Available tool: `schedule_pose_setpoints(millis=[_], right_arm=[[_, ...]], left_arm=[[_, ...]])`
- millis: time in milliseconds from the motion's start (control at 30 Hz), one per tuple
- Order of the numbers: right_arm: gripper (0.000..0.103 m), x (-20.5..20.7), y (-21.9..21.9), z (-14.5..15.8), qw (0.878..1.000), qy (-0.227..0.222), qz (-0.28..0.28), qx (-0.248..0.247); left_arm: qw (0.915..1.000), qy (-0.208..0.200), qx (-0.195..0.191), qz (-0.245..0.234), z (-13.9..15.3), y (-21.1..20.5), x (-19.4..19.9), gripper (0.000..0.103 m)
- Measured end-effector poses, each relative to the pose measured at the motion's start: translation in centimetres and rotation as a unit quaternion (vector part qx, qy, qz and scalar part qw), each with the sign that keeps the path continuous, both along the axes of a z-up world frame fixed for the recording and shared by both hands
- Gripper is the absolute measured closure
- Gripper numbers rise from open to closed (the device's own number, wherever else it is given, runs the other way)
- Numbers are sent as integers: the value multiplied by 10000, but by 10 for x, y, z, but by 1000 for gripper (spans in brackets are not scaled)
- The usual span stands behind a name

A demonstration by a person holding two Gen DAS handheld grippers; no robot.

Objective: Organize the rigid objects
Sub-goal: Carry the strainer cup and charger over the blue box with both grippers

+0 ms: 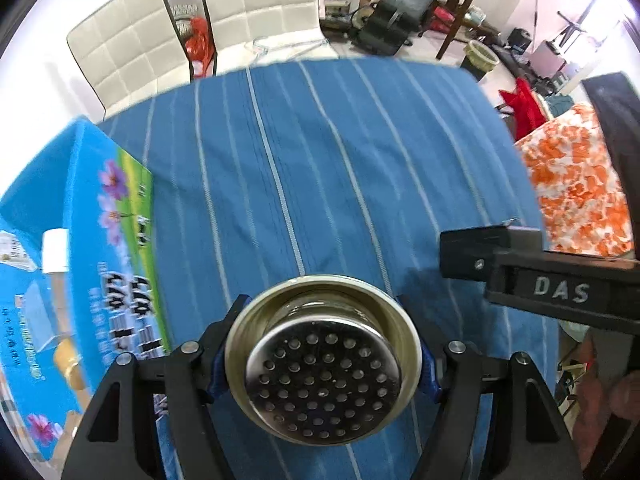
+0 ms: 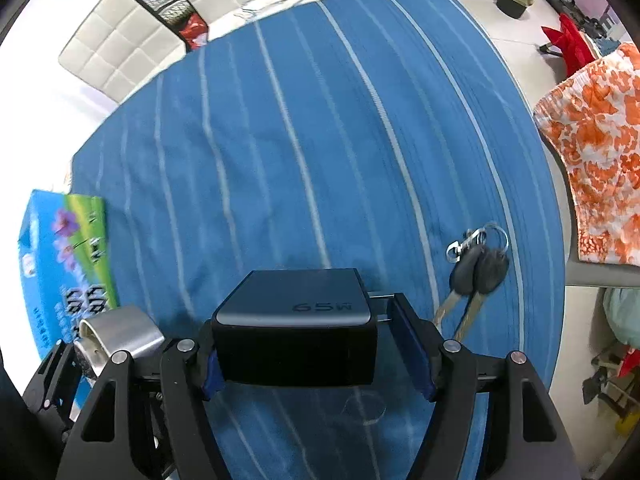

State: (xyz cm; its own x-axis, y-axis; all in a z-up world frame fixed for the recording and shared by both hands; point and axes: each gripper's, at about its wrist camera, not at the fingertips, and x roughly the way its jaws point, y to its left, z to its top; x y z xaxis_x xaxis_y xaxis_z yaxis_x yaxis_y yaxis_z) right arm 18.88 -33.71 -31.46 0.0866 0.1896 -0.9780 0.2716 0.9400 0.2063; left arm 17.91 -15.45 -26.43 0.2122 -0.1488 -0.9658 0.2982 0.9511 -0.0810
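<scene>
My left gripper is shut on a round metal strainer cup, its perforated bottom facing the camera, held above the blue striped tablecloth. The cup also shows in the right wrist view at lower left. My right gripper is shut on a black 65W charger, its prongs against the right pad. The right gripper's body shows in the left wrist view at the right. A bunch of keys lies on the cloth just right of the charger.
An open blue cardboard box stands at the table's left, with a white-capped bottle inside; it also shows in the right wrist view. White padded chairs stand beyond the far edge. An orange-white cushion lies right of the table.
</scene>
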Motion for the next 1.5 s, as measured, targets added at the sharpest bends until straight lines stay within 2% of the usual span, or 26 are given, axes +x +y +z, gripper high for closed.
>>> schedule_pose_setpoints(millis=[267, 667, 867, 1233, 1367, 1500], right_arm=[[31, -28, 19, 48, 9990, -372, 184, 148], [31, -57, 93, 110, 9947, -802, 587, 247], [31, -70, 140, 126, 9913, -950, 865, 278], [31, -77, 226, 130, 9807, -1035, 1567, 541], [31, -69, 259, 127, 9706, -1091, 2081, 523], [31, -56, 295, 124, 9559, -1164, 2685, 259]], left_arm=[[9985, -533, -71, 64, 58, 34, -16, 34], [9952, -857, 81, 470, 99, 110, -50, 34], [9924, -925, 158, 794, 113, 161, -71, 34], [9858, -861, 362, 1392, 104, 240, -90, 34], [9833, -748, 432, 1604, 91, 265, -91, 34], [9809, -590, 382, 1812, 76, 284, -88, 34]])
